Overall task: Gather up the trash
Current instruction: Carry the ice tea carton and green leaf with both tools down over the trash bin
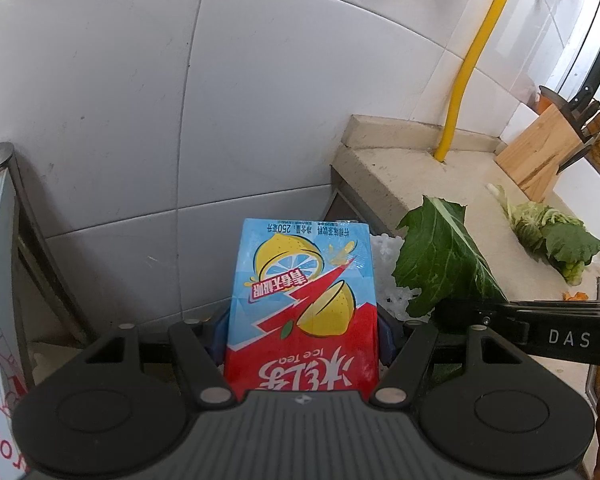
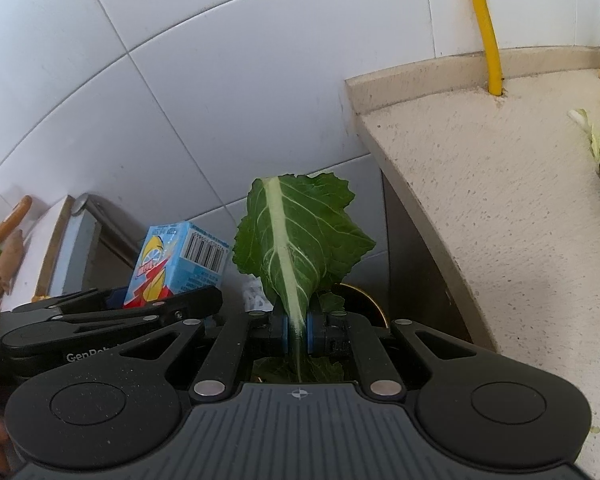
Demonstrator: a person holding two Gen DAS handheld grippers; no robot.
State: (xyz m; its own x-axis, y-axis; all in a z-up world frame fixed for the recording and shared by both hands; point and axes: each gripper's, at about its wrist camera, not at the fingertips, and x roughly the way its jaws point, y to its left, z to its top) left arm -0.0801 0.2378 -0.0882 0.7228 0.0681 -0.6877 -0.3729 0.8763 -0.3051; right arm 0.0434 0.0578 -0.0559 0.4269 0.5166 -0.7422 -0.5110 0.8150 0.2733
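Your left gripper point(image 1: 302, 336) pinches ice tea carton point(image 1: 302, 300), blue and red, lemon print, upside down, in gap left of countertop point(image 1: 440, 196). Your right gripper point(image 2: 298, 330), just beside it, is pressed together on pale rib of green leaf point(image 2: 300, 232), which stands upright. Tiled wall point(image 1: 120, 100) close ahead. Counter edge crowds your right. More greens point(image 1: 548, 236) lie on counter near knife block point(image 1: 540, 152).

My left wrist camera looks steeply down, close over the ice tea carton point(image 1: 300, 300); my right does likewise over the leaf point(image 2: 296, 240). Both share the yellow pipe point(image 1: 472, 64) and countertop point(image 2: 500, 184).
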